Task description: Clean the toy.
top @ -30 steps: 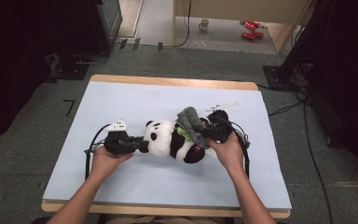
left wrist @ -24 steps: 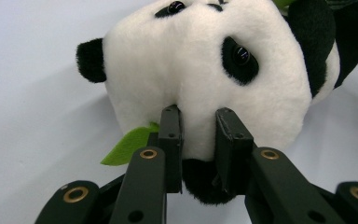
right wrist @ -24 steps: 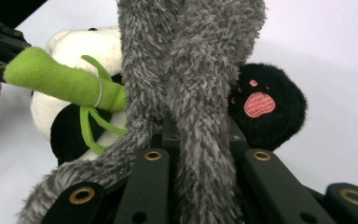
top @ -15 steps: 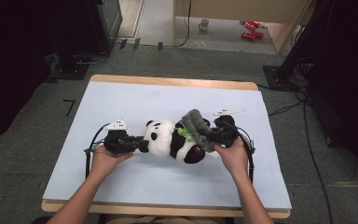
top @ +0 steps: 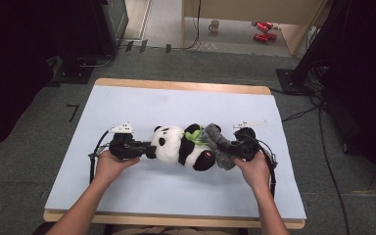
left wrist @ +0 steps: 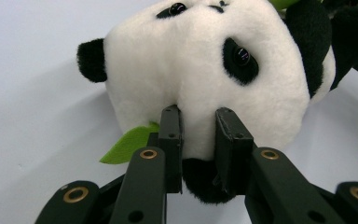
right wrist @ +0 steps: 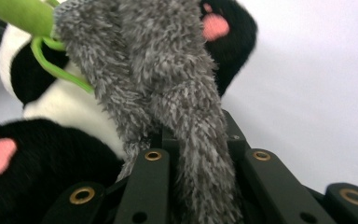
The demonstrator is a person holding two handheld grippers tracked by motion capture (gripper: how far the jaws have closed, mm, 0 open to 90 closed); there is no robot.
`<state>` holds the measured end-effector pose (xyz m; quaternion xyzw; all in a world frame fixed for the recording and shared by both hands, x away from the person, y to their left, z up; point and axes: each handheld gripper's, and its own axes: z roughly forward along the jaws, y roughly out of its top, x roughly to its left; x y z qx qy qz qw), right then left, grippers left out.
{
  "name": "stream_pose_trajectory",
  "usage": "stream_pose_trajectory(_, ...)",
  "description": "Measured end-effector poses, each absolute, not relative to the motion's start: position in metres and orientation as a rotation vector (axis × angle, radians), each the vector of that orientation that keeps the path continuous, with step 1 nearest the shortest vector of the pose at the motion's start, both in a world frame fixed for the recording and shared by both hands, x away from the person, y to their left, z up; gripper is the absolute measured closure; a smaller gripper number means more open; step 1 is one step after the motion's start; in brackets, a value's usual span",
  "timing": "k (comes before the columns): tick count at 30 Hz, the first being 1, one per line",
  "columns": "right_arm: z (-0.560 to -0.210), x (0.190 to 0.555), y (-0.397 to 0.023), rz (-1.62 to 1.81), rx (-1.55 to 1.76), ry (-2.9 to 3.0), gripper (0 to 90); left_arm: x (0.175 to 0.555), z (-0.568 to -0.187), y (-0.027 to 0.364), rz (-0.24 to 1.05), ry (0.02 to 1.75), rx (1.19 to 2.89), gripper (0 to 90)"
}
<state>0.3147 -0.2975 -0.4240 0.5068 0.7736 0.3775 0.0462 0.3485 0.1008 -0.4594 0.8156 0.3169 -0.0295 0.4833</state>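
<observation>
The left gripper [top: 144, 149] clamps the plush panda's [top: 181, 147] head at the table's [top: 176, 103] near middle. On its right, the right gripper [top: 231, 151] is clamped on a fuzzy grey sock [top: 218, 144] draped over the panda's feet.

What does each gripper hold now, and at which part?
The left gripper pinches the black-and-white plush panda at its head, by the ear. The right gripper is shut on the fuzzy grey sock, near one end.
</observation>
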Motion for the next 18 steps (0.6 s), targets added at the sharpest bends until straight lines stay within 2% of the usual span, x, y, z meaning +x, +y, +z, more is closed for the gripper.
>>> stream_pose_trajectory(11, -0.431, 0.308, -0.312, 1.149, 1.628, 2.348, 78.8, 0.355, -0.457, 0.1, -0.094, 0.767, 1.999, 74.8)
stream_pose_trajectory(18, -0.401, 0.299, -0.321, 1.278, 1.587, 2.253, 78.9, 0.358, -0.458, 0.1, -0.102, 0.762, 2.003, 74.9)
